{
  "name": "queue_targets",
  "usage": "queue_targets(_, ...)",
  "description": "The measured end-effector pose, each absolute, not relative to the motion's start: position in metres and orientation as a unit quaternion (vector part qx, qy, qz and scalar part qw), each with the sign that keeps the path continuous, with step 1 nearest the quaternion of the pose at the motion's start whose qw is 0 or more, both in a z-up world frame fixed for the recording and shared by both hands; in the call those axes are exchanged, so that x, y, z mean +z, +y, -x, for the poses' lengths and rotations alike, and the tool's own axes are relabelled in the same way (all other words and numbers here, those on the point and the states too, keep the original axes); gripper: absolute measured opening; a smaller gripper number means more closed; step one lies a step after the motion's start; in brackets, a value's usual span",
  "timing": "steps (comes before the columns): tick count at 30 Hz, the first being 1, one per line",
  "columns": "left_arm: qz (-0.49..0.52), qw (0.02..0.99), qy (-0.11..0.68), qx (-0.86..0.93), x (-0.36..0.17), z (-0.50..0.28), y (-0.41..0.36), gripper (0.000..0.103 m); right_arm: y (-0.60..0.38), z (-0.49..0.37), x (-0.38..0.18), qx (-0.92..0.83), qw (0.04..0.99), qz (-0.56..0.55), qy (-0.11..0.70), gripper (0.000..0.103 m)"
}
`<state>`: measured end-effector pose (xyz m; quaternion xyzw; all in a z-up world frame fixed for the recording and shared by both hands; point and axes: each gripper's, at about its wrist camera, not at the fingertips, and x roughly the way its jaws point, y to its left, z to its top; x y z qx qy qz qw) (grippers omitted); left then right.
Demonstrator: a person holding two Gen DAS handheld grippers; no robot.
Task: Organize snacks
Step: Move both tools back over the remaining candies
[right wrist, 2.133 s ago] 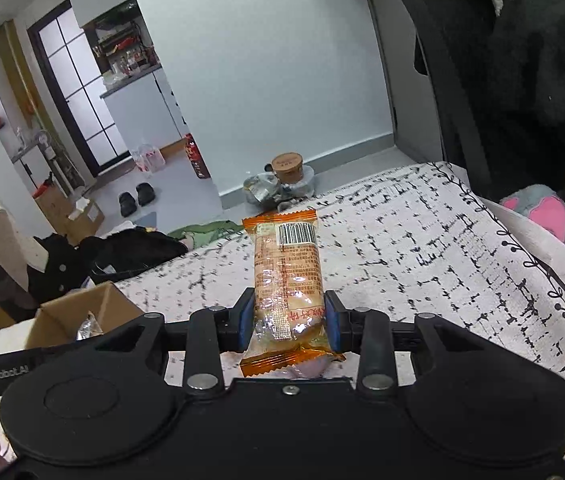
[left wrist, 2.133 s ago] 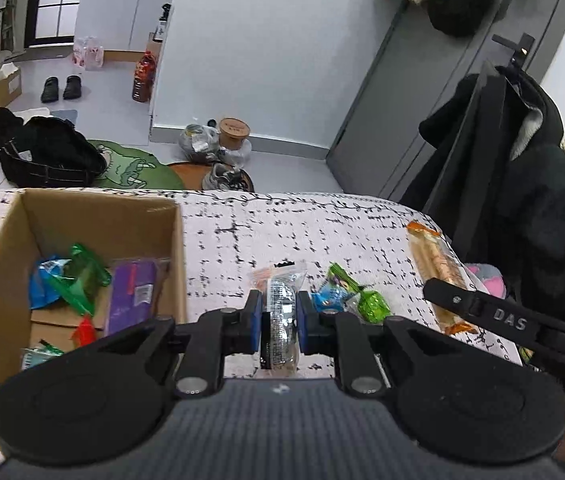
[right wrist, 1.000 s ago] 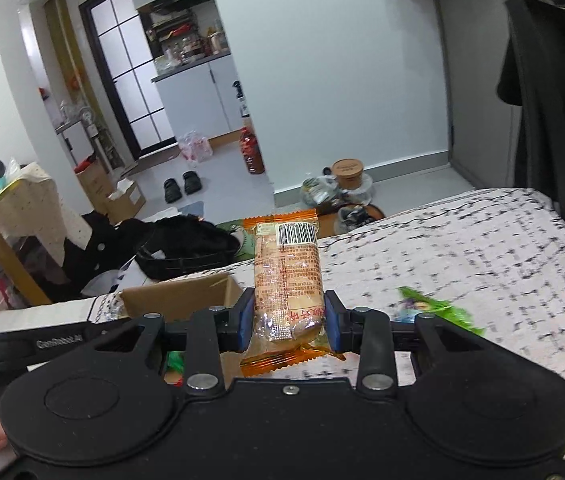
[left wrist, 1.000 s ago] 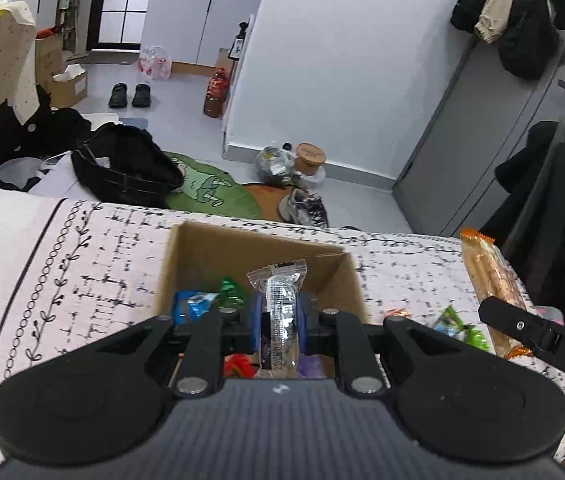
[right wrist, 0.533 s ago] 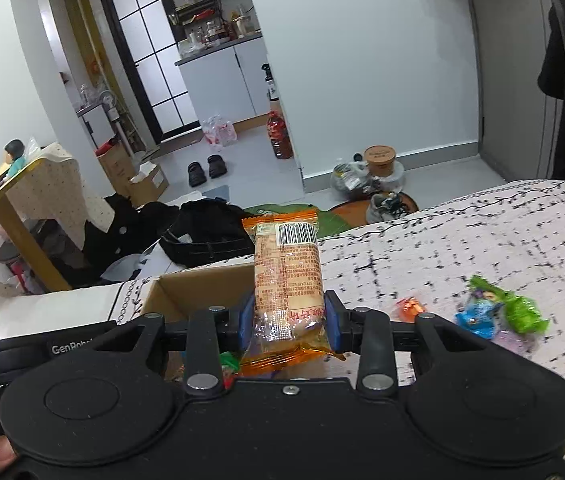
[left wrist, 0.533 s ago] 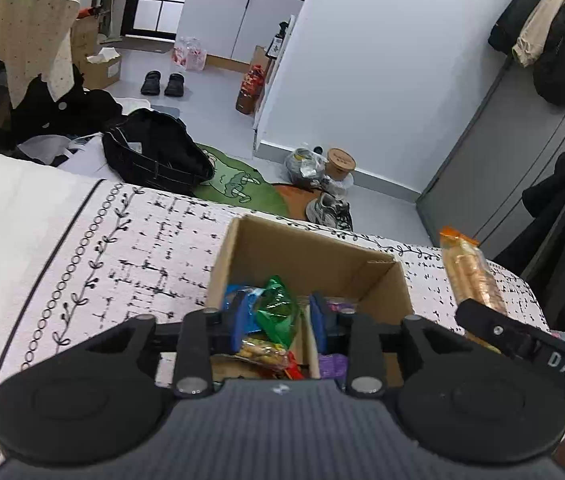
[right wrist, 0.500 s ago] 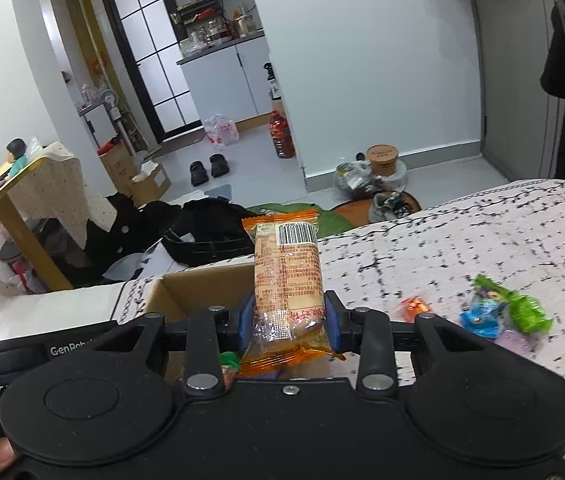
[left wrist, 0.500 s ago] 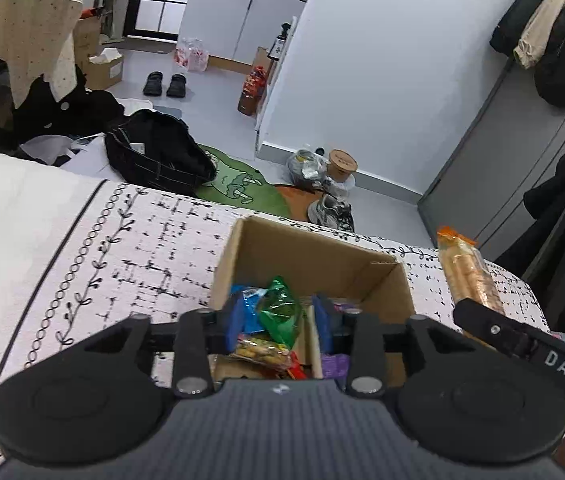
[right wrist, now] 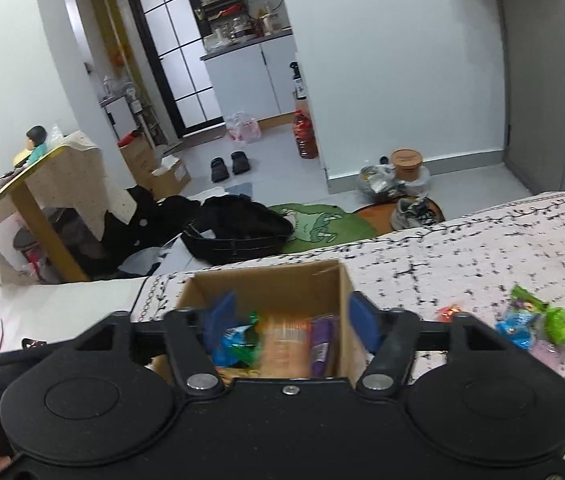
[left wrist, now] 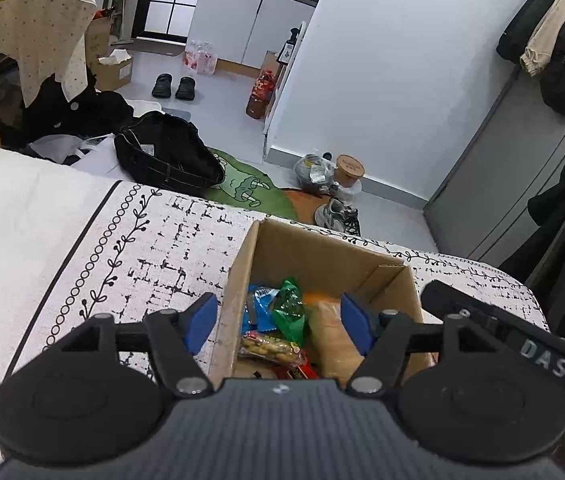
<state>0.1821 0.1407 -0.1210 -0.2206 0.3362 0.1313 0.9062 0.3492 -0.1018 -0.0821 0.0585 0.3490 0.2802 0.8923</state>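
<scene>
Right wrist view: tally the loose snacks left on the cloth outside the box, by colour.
Orange snack: 1
Blue snack: 1
Green snacks: 2, close together
Pale lilac snack: 1, blurred
Total: 5

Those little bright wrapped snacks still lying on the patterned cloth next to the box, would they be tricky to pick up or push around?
The loose wrapped snacks look small and flat, so probably very light; a push would likely slide them over the patterned cloth rather than roll them. Their crinkled, shiny wrappers suggest they are floppy and perhaps slippery. The open right hand-held gripper would probably pinch them best at the bulkier middle.
</scene>
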Motion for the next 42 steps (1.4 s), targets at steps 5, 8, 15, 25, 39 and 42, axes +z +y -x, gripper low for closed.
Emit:
queue_targets(5, 0.212, 0.908, 0.340, 0.122, -0.119, -0.183, 0.132, 0.071, -0.123, -0.349, -0.085, 0.263, 0.891, -0.065, 0.364, 0.069)
queue_targets(8, 0.208, 0.909, 0.344, 0.114, -0.119, -0.186, 0.125, 0.075, -0.136, -0.348, -0.084, 0.252, 0.895, -0.063, 0.363, 0.076)
queue_targets(15, 0.198, 0.906, 0.362, 0.092, -0.119, -0.194, 0.099, 0.081, -0.168, -0.351, -0.081, 0.224, 0.899, -0.059, 0.371, 0.083)
queue_targets(25, 0.179, 0.911, 0.368, 0.056, -0.111, -0.202, 0.064, 0.090, -0.207, -0.352, -0.075, 0.195, 0.908, -0.049, 0.368, 0.095)
queue_targets(39, 0.130, 0.919, 0.373, -0.001, -0.104, -0.217, 0.007, 0.098, -0.272, -0.355, -0.079, 0.155, 0.912, -0.053, 0.376, 0.097)
queue_targets(42, 0.119, 0.918, 0.379, -0.008, -0.106, -0.221, -0.004, 0.098, -0.280, -0.358, -0.082, 0.149, 0.911, -0.058, 0.379, 0.097)
